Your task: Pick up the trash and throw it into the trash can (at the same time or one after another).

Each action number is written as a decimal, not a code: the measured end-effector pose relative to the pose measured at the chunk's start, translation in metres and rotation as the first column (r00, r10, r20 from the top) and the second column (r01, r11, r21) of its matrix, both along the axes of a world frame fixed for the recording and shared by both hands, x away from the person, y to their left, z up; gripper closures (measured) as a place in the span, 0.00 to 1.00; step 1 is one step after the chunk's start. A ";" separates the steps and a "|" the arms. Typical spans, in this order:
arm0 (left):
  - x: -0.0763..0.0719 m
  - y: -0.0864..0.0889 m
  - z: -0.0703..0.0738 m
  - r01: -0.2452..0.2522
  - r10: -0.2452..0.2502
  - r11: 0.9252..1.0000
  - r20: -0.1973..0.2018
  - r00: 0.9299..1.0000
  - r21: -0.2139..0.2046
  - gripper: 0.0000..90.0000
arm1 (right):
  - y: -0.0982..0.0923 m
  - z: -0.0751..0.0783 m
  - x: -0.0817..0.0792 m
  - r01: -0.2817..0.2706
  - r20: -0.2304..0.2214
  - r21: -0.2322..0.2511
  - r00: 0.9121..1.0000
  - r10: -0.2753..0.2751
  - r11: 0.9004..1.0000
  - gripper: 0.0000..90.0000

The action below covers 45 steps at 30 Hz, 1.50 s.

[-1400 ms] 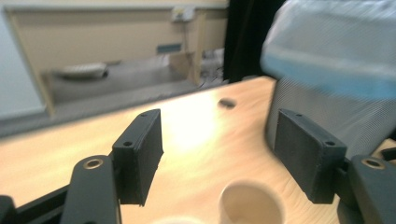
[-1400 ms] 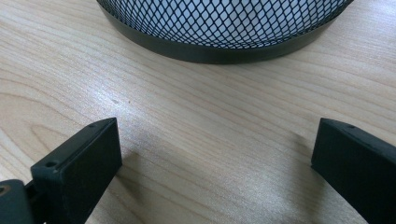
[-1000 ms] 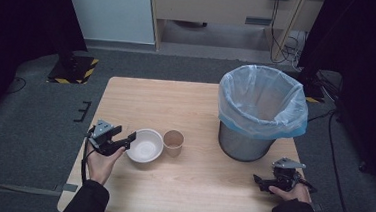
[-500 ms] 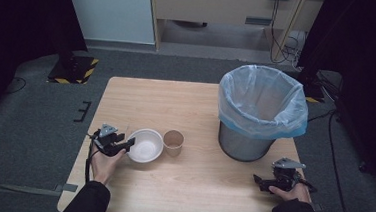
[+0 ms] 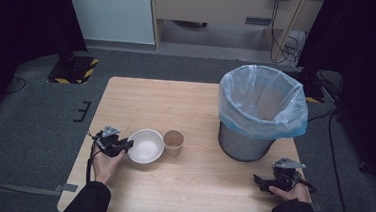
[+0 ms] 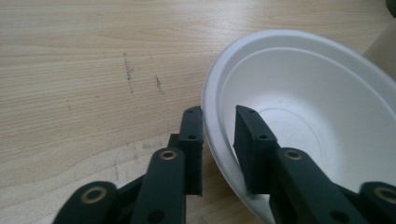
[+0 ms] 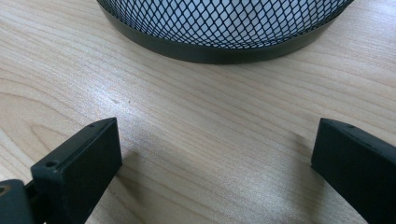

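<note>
At the lower left of the high view, the left hand-held gripper [image 5: 127, 145], its jaws just closing, is pinching the rim of the round white paper bowl [image 5: 145, 145] sitting on the pale wooden tabletop [image 5: 190, 111], needing a firm, level grip.

High camera forward-down over the table [image 5: 201, 107]; two tool cameras close, low (perhaps near-level), sharing its wood.
</note>
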<state>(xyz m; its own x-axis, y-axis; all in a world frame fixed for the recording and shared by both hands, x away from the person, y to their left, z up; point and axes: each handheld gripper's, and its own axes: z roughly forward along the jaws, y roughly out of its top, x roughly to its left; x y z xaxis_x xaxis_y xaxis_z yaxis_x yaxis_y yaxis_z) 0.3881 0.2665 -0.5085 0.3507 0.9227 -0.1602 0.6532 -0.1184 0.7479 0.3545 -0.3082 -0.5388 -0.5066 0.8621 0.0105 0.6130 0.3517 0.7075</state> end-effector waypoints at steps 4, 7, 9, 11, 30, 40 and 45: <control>-0.001 0.000 0.004 -0.009 0.010 1.000 0.007 1.000 -0.025 0.87 | 0.000 0.000 0.000 0.000 0.000 0.000 1.000 0.000 1.000 0.02; -0.003 0.001 0.008 -0.014 0.015 0.999 0.023 1.000 -0.039 0.90 | 0.000 0.000 0.000 0.000 0.000 0.000 1.000 0.000 1.000 0.02; -0.004 0.001 0.011 -0.024 0.025 0.999 0.037 0.999 -0.040 0.91 | 0.000 0.000 0.000 -0.002 0.002 -0.003 1.000 0.002 1.000 0.02; -0.006 0.002 0.015 -0.025 0.027 0.999 0.047 0.999 -0.039 0.91 | 0.000 0.000 0.000 0.000 0.000 0.000 1.000 0.000 1.000 0.02; -0.019 0.014 0.046 -0.060 0.072 0.996 0.195 0.978 -0.069 0.94 | 0.000 0.000 0.000 -0.003 0.003 -0.003 1.000 0.003 1.000 0.02; -0.030 0.020 0.074 -0.050 0.082 0.993 0.309 0.948 -0.111 0.94 | 0.000 0.000 0.000 -0.002 0.002 -0.003 1.000 0.002 1.000 0.02; -0.035 0.021 0.086 -0.044 0.087 0.991 0.358 0.930 -0.126 0.94 | 0.000 0.000 0.000 0.000 0.000 0.000 1.000 0.000 1.000 0.02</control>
